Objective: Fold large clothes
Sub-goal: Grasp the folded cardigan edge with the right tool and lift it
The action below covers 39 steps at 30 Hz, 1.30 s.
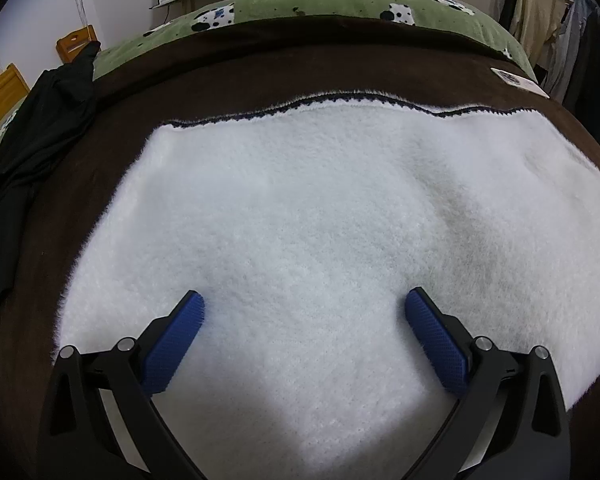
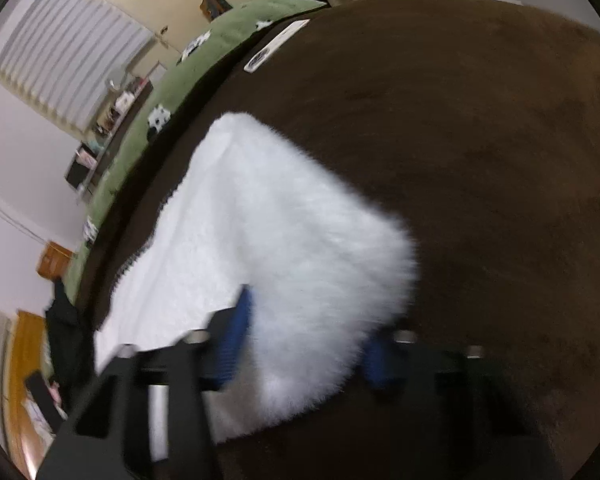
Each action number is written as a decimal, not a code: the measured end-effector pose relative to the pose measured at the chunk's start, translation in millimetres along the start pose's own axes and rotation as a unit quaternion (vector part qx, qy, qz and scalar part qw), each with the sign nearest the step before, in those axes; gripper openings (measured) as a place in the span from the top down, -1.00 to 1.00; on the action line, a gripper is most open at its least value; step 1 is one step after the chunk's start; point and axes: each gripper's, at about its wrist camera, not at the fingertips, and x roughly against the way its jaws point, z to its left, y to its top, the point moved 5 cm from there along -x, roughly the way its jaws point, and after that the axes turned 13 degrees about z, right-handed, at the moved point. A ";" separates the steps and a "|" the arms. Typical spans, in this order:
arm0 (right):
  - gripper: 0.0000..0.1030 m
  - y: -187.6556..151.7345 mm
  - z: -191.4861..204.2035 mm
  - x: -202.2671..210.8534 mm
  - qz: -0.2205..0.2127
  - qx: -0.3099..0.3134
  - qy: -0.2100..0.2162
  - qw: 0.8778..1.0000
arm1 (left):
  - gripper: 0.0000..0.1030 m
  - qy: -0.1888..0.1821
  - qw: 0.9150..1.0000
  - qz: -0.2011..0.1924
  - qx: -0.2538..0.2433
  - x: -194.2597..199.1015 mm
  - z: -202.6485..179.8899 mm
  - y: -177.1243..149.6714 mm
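A white fleece garment (image 1: 320,216) is lying spread flat on a dark brown blanket (image 1: 260,64) that is covering the bed, its far hem edged with a dark stitched trim (image 1: 320,102). At the garment's near side the left gripper (image 1: 304,304) is hovering over the fleece with its blue pads (image 1: 172,352) standing wide apart and nothing between them. At the garment's right-hand corner the right gripper (image 2: 304,332) is closing on a raised fold of the fleece (image 2: 320,280); the fluffy edge is bunching up between its blue pads, though the view is blurred. Beyond the garment a green patterned cover (image 1: 340,4) is showing at the bed's far end. A black piece of clothing (image 1: 32,140) is lying left of the garment, at the bed's edge.
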 end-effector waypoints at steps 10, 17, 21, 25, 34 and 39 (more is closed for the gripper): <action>0.57 9.8 54.0 40.7 -0.035 0.056 0.045 0.997 | -0.89 -0.001 1.000 0.000 -0.004 -0.6 0.2 0.5; 0.57 9.7 124.8 62.3 -0.048 0.141 0.056 0.987 | -0.89 -0.001 1.000 0.002 -0.009 -1.8 1.8 0.8; 0.57 4.0 157.8 67.2 -0.043 0.178 0.073 0.980 | -0.89 0.000 1.000 0.005 -0.010 -1.9 2.0 1.8; 0.57 -7.5 187.2 72.6 -0.043 0.213 0.085 0.972 | -0.89 0.002 1.000 0.005 -0.014 -1.9 1.4 2.2; 0.57 -33.2 245.9 68.7 -0.014 0.282 0.118 0.952 | -0.89 0.003 1.000 0.006 -0.016 -2.2 2.9 3.0; 0.57 -48.6 270.6 53.8 0.004 0.304 0.110 0.946 | -0.89 0.003 1.000 0.014 -0.020 -2.4 2.9 4.5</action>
